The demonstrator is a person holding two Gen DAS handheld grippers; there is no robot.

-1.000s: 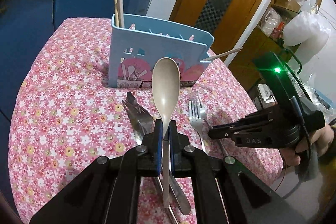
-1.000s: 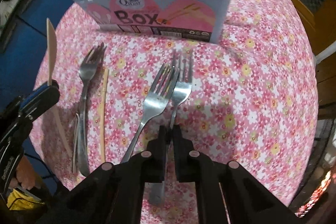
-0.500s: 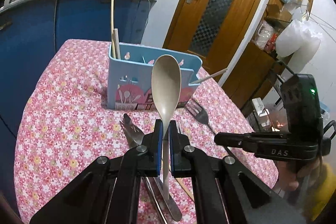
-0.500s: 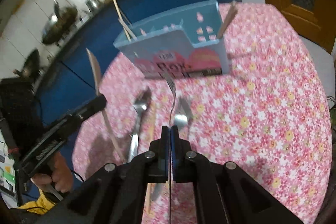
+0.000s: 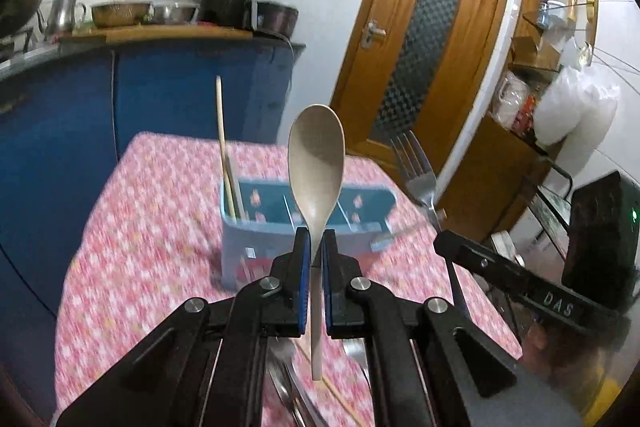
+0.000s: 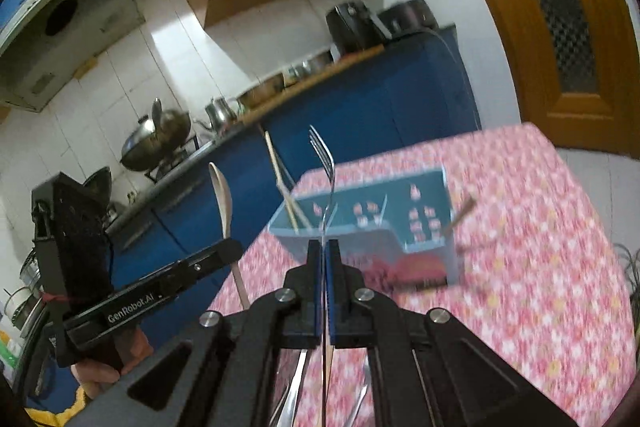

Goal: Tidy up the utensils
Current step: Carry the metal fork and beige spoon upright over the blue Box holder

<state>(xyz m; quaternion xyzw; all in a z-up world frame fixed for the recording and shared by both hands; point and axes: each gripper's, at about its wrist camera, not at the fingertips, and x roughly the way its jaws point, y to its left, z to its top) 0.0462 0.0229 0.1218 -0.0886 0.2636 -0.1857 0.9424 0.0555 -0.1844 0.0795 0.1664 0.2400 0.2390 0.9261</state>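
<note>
Pink floral tablecloth (image 5: 132,227) covers the table, with a blue utensil box (image 5: 304,223) at its far middle holding chopsticks (image 5: 224,147) in its left compartment. The left gripper (image 5: 316,251) clamps a beige spoon (image 5: 316,163) upright; the right gripper (image 6: 324,255) pinches a metal fork (image 6: 326,167), both held above the table near the box.

Dim indoor light, heavy motion blur on tablecloth (image 5: 160,227), fisheye warp w/ dark corners.

Matt beige spoon (image 5: 316,167), shiny metal fork (image 6: 325,163), pale-blue plastic utensil box (image 5: 260,239), floral cloth tablecloth (image 5: 140,227), glossy wooden door (image 5: 420,39).
</note>
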